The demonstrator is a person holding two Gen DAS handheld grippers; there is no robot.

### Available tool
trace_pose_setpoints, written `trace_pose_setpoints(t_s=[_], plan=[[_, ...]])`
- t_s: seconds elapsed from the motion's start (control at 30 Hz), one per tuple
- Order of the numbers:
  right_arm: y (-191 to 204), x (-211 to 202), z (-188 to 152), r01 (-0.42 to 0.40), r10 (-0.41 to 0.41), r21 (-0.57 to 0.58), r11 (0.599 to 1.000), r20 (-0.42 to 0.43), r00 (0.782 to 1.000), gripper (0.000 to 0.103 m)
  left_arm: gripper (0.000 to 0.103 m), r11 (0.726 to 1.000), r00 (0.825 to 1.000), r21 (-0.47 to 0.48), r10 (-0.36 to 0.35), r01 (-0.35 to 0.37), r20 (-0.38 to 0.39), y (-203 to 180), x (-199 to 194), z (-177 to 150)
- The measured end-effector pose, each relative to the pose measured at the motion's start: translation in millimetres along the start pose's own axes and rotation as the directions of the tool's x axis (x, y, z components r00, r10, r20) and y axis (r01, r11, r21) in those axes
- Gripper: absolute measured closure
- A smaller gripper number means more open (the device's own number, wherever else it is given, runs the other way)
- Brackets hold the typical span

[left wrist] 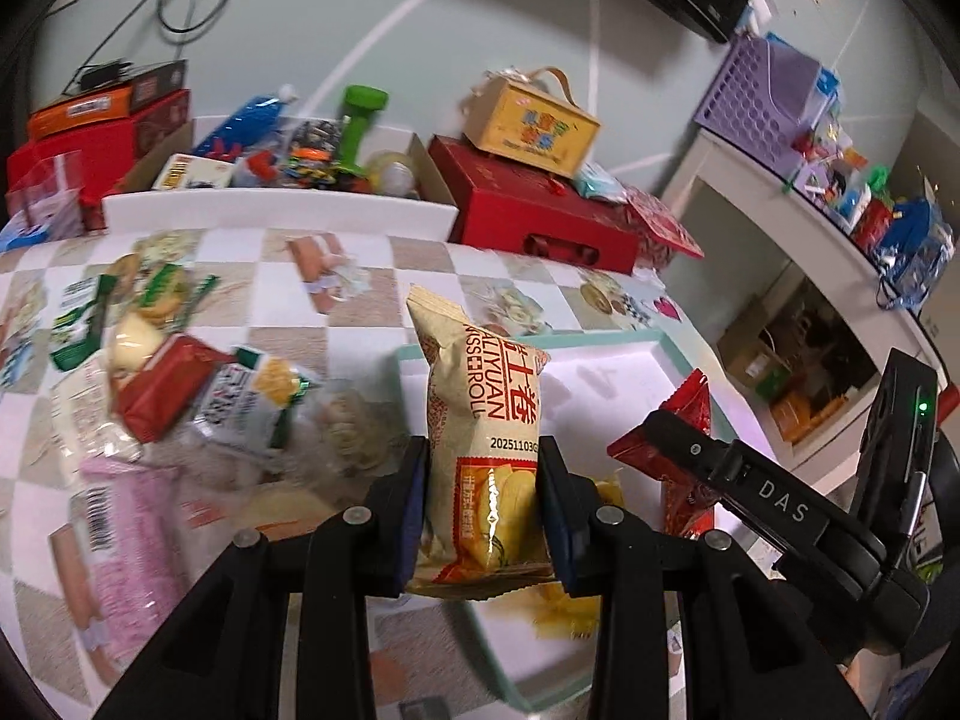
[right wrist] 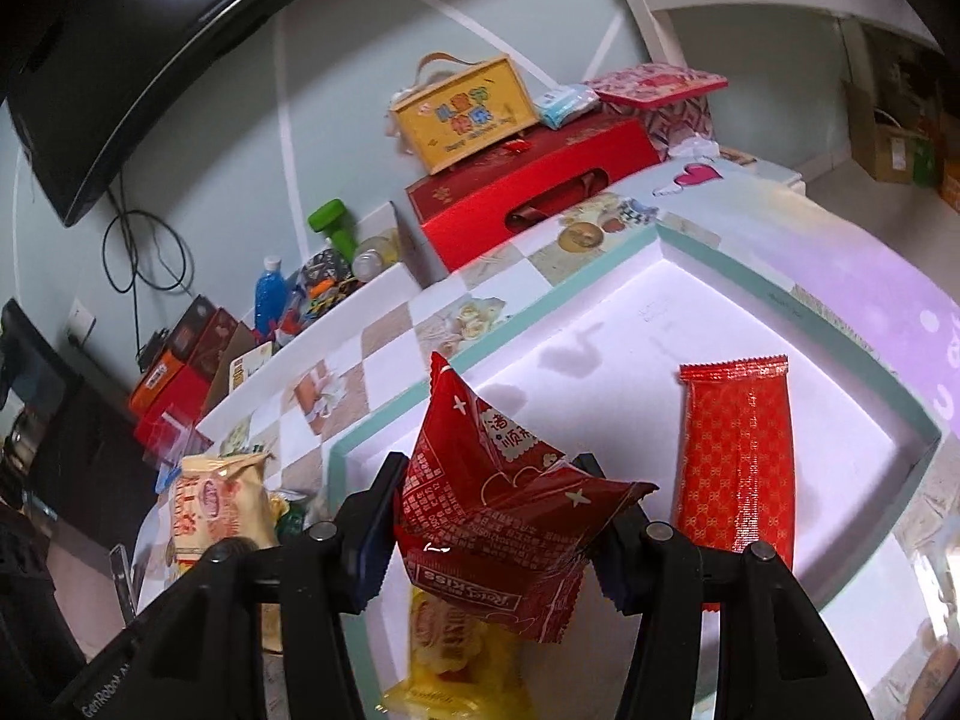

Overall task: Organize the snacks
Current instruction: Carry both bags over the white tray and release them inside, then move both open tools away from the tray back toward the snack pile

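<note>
Gripping one snack each, both tools hang over the near end of the tray. The left hand-held gripper is clamped on a beige egg-roll packet, which stands upright between the two pads, pinched at its lower half so that the upper part stays free above the fingers. The right hand-held gripper is clamped on a crumpled red snack packet, held by its middle, with the corners sticking out on both sides. I judge that both packets are carried like this so that they can be let go into the white tray with the pale green rim.

Just below the red packet lies a yellow packet, already inside the tray, and to the right a long red wafer bar lies flat on the tray bottom.

Farther to the left, on the checked surface, a heap of unsorted snacks still waits, well apart from both grippers. Behind it stands a red gift box.
</note>
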State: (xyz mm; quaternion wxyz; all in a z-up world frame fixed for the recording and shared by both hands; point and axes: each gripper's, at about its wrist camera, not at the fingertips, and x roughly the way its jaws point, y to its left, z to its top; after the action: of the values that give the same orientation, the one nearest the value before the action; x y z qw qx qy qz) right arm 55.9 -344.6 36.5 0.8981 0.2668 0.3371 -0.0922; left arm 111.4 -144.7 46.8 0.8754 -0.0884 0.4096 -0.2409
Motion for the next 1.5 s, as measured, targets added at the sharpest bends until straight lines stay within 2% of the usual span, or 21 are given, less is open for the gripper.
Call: trace_pose_setpoints(t_s=[0.23,0.63,0.73,0.77,0.97,1.03,1.1,1.13,1.2,1.33,1.4,1.5], plan=[[-14,13,2,0.008,-0.009,0.026,1.000,0.009,1.000,0.045,0.067,0.999,0.999,0.047,0.012,-0.010,-0.048,-13,39,0],[-18,30,0,0.032,-0.032,0.038,0.999,-0.005,0.999,0.042,0.067,0.998,0.999,0.054,0.017,-0.015,-0.049,-17,66,7],[-18,26,2,0.038,-0.038,0.037,0.999,0.003,0.999,0.041,0.056,0.999,0.998,0.047,0.012,-0.009,-0.065,-17,65,8],[-18,26,2,0.037,-0.037,0.037,0.999,0.002,0.999,0.041,0.049,0.999,0.998,0.041,0.009,-0.007,-0.069,-16,63,9],[-17,16,4,0.041,-0.041,0.027,0.999,0.011,0.999,0.041,0.047,0.999,0.997,0.034,0.036,-0.034,-0.069,-15,50,13],[-14,12,5,0.049,-0.049,0.018,0.999,0.019,0.999,0.041,0.042,0.998,0.997,0.037,0.049,-0.046,-0.067,-15,44,16],[-13,8,7,0.061,-0.061,0.010,0.998,0.025,0.998,0.040,0.028,0.997,0.995,0.044,0.070,-0.067,-0.069,-15,41,17],[-12,5,8,0.073,-0.073,0.005,0.997,0.033,0.997,0.038,0.025,0.995,0.993,0.048,0.089,-0.086,-0.072,-14,40,17],[-11,3,9,0.100,-0.100,-0.003,0.995,0.036,0.994,0.030,0.014,0.985,0.983,0.063,0.164,-0.160,-0.078,-12,40,17],[-9,2,10,0.197,-0.195,-0.050,0.979,0.032,0.980,0.012,0.008,0.940,0.943,0.112,0.330,-0.324,-0.047,-8,44,14],[-10,1,11,0.213,-0.211,-0.055,0.976,0.040,0.977,0.001,0.003,0.929,0.932,0.105,0.361,-0.355,-0.040,-2,43,14],[-12,1,11,0.213,-0.210,-0.057,0.975,0.047,0.977,0.000,0.000,0.927,0.929,0.086,0.369,-0.365,-0.036,4,43,15]])
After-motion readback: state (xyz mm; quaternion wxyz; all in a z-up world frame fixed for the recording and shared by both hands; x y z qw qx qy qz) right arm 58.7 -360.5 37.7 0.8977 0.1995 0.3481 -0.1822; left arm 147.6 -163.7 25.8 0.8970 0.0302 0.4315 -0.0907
